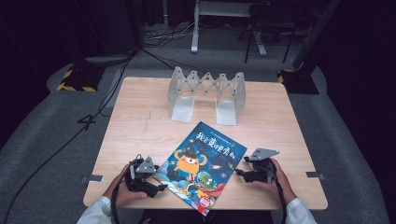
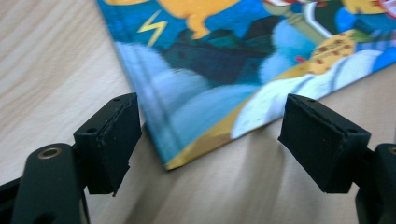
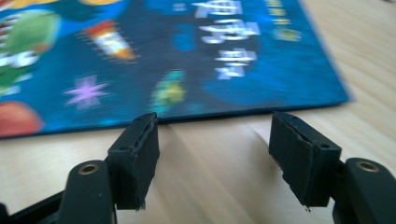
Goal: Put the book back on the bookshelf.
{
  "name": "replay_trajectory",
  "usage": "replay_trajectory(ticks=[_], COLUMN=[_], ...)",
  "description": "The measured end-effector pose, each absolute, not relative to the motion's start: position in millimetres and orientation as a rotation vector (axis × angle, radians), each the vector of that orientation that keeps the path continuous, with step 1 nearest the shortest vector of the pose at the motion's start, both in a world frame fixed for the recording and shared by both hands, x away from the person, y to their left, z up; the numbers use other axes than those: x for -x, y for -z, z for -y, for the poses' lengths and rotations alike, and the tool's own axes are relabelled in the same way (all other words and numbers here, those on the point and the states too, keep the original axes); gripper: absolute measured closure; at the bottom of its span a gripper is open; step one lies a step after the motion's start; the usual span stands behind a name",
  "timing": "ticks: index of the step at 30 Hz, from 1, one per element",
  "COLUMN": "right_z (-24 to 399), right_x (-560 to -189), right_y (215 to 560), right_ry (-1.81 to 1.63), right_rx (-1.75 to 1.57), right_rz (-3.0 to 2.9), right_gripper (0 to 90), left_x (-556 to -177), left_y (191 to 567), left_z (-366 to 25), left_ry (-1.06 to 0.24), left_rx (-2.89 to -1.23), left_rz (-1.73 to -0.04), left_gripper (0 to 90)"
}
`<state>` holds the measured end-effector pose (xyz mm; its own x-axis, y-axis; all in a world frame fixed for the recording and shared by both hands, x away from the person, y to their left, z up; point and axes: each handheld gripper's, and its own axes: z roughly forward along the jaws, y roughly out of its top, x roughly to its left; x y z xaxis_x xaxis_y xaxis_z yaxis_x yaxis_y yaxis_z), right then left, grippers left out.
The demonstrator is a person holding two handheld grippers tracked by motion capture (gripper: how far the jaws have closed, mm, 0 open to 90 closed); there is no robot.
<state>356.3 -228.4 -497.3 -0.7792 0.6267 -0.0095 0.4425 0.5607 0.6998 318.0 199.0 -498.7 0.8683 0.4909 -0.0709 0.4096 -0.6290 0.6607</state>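
Observation:
A picture book [image 1: 201, 163] with a blue cover and an orange monster lies flat and askew on the wooden table [image 1: 140, 126]. My left gripper [image 1: 161, 186] rests at the book's left side near the front, held by a hand. In the left gripper view the book's corner [image 2: 168, 163] lies between the open jaws of that gripper [image 2: 210, 144], and neither pad touches it. My right gripper [image 1: 240, 172] is just off the book's right edge. In the right gripper view its jaws [image 3: 212, 149] stand open a little short of the book's edge [image 3: 224, 112], with bare table between them.
A grey extendable book rack [image 1: 207, 95] stands at the back middle of the table. The book's nearest corner [image 1: 205, 210] reaches the table's front edge. Cables [image 1: 93, 116] and stand bases lie on the grey floor beyond the table.

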Motion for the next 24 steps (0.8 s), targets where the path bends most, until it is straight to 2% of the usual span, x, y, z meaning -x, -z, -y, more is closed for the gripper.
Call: replay_trajectory(ticks=[5,9,14,21,24], right_z=[215,215,212,210,220], right_x=[-351,-360,-373,-378,-371], right_y=[497,498,499,498,496], right_ry=[-1.045,-1.040,-1.026,-0.992,-0.989], right_rx=[-0.811,-0.842,-0.923,-0.968,-0.965], right_rz=[-2.587,-2.571,-2.514,-2.448,-2.482], right_gripper=[33.0,28.5,27.5,30.5,31.8], left_x=[-316,-311,-302,-294,-292], left_y=[499,499,500,501,502], left_z=[-201,-203,-202,-193,-183], left_ry=[-0.114,-0.088,-0.047,-0.017,-0.006], left_rx=[-2.306,-2.289,-2.269,-2.254,-2.255], left_rz=[-0.669,-0.659,-0.640,-0.612,-0.576], left_gripper=[19.7,22.1,23.7,25.9,30.9])
